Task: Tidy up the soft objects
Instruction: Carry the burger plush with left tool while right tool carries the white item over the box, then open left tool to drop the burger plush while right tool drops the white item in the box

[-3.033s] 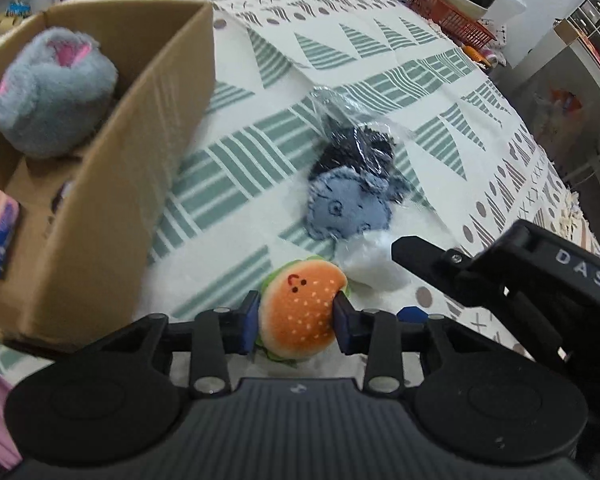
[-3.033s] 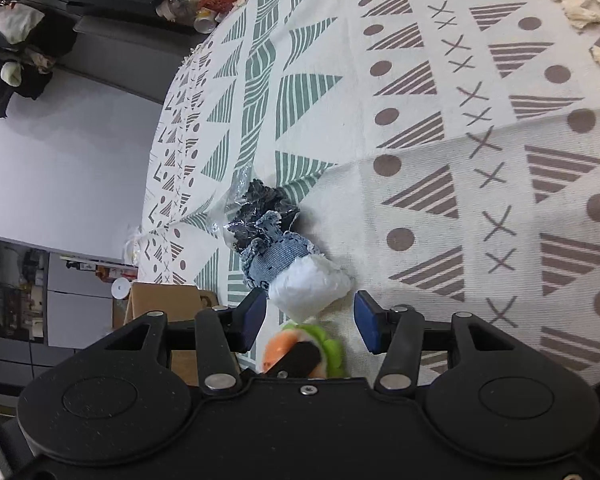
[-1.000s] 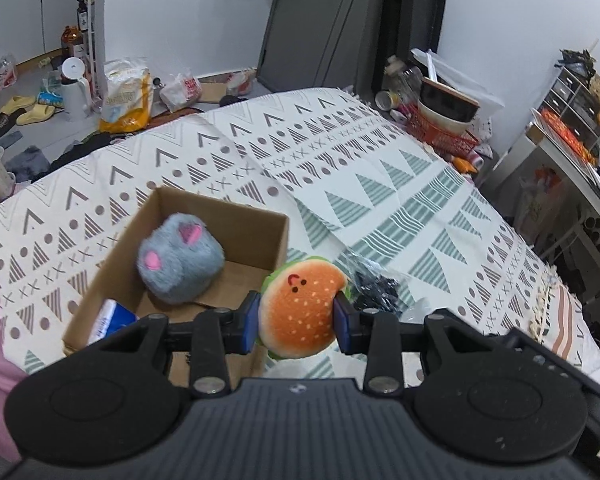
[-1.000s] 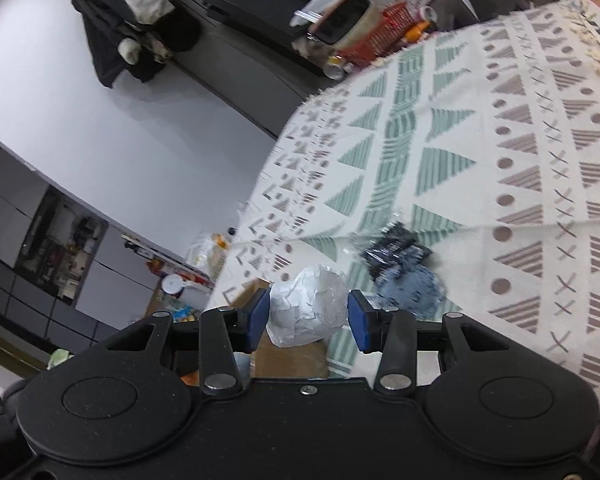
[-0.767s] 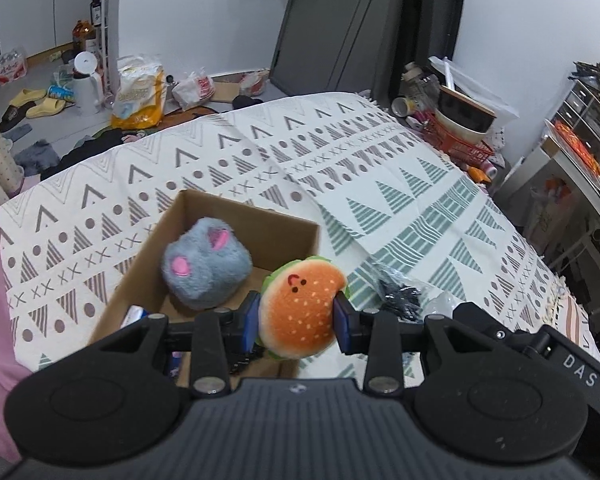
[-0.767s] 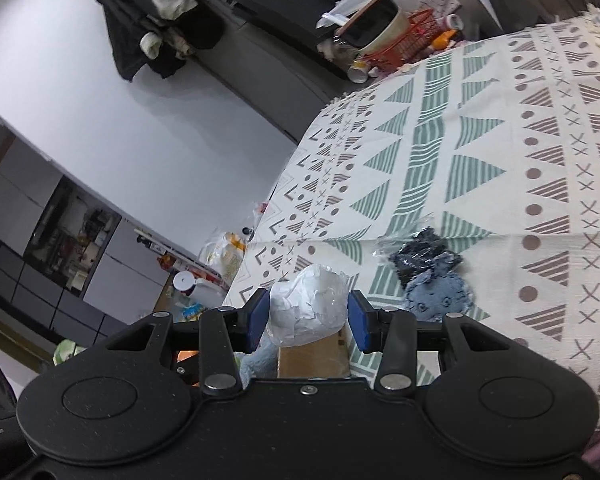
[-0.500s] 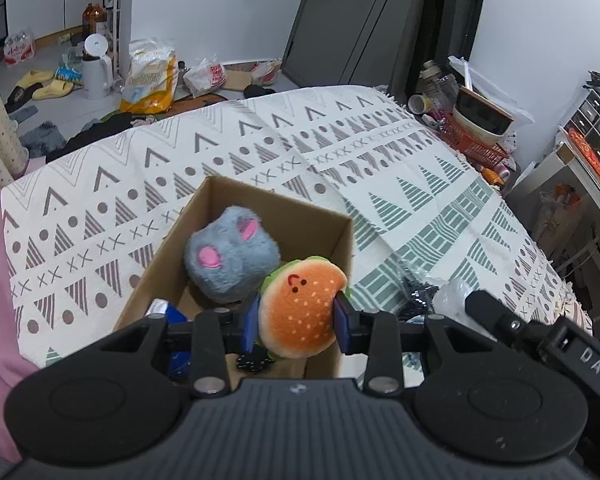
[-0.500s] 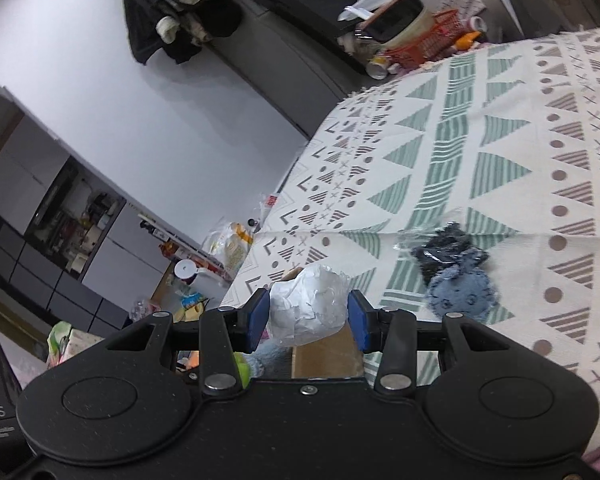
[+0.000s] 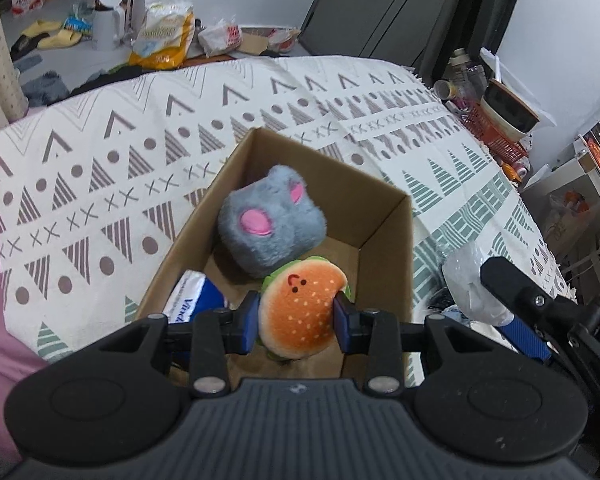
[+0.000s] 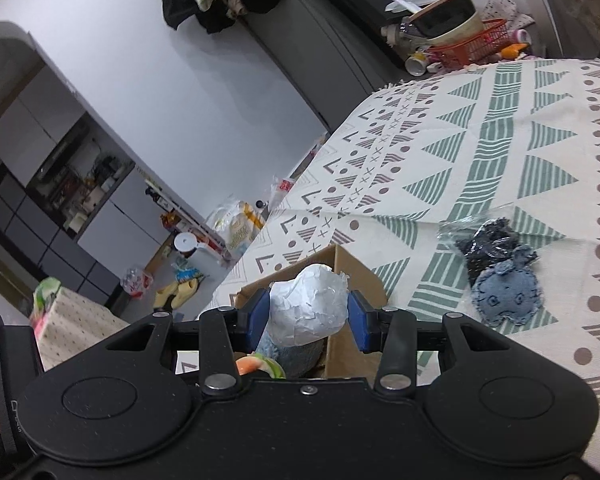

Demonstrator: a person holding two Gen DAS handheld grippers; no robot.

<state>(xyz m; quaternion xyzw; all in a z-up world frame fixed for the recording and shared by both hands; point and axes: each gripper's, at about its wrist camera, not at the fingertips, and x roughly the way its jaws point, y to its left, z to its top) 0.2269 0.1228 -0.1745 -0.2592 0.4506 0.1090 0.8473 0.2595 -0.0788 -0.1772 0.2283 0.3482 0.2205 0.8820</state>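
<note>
Showing only rightward: denim patch (image 10: 507, 298)

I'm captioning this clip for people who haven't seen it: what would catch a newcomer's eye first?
Probably the smiling hamburger plush, pinched in the left gripper above the open cardboard box, where a grey plush with pink ears already lies. Next, the crumpled white paper ball clamped in the right gripper. A blue denim plush lies on the patterned cloth.
</note>
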